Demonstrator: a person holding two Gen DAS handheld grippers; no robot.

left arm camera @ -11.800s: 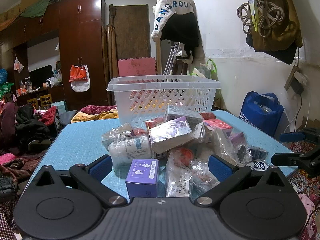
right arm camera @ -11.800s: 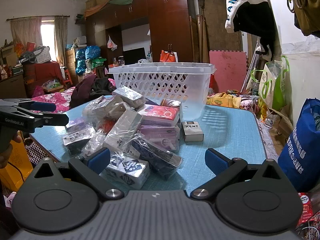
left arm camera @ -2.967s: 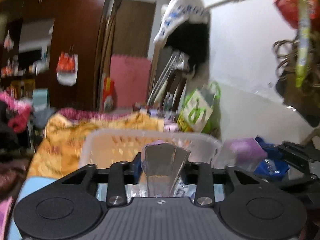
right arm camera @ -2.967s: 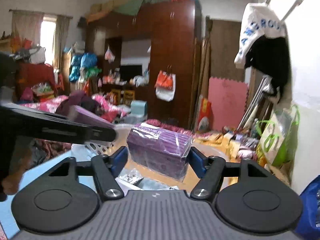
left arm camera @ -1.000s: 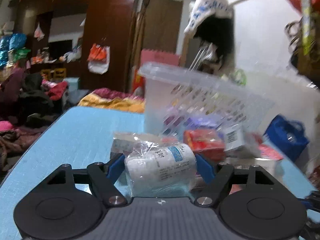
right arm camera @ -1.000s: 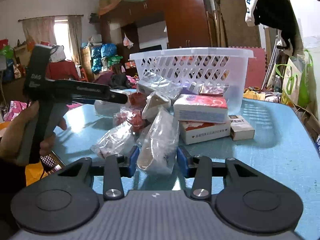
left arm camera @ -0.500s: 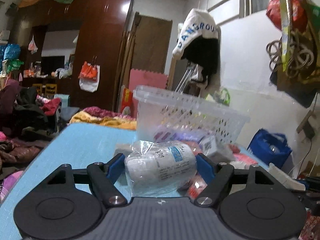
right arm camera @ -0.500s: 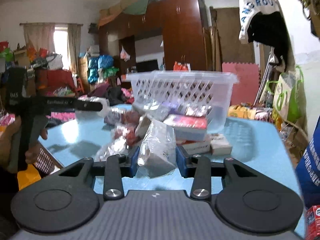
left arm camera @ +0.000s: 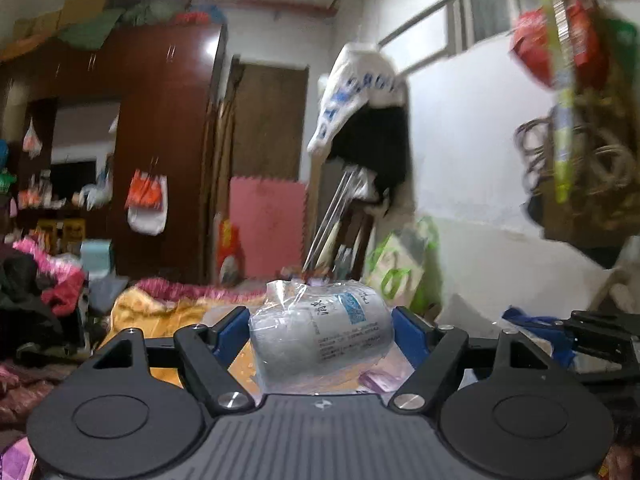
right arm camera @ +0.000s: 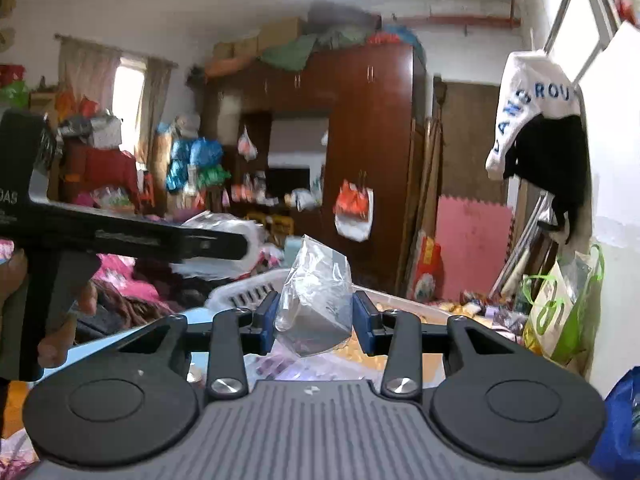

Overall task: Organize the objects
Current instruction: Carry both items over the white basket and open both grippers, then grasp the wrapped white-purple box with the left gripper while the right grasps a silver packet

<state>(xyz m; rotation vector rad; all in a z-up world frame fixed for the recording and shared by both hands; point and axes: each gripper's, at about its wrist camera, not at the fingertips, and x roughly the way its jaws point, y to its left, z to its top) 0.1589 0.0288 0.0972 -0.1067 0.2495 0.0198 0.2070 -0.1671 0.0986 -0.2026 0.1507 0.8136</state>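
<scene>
My left gripper (left arm camera: 319, 334) is shut on a white bottle in a clear plastic bag (left arm camera: 332, 328), held crosswise between the blue pads (left arm camera: 408, 336). It hangs in the air over the white basket, whose inside (left arm camera: 376, 380) shows purple packs just beneath. My right gripper (right arm camera: 316, 320) is shut on a clear plastic packet with a grey thing inside (right arm camera: 316, 300), above the white basket's rim (right arm camera: 244, 290). In the right wrist view the left gripper's body (right arm camera: 132, 236), held by a hand (right arm camera: 60, 320), reaches in from the left with the bagged bottle (right arm camera: 236, 248).
A dark wooden wardrobe (right arm camera: 360, 152) and a pink foam mat (right arm camera: 472, 248) stand behind the basket. A white and black garment (left arm camera: 360, 120) hangs on the right wall above a green bag (right arm camera: 560, 312). A blue bag (right arm camera: 618, 420) sits low right. Clothes pile up at left (left arm camera: 52, 292).
Both grippers have risen from the table with their loads and now hang over the basket. The pile on the blue table has dropped out of view.
</scene>
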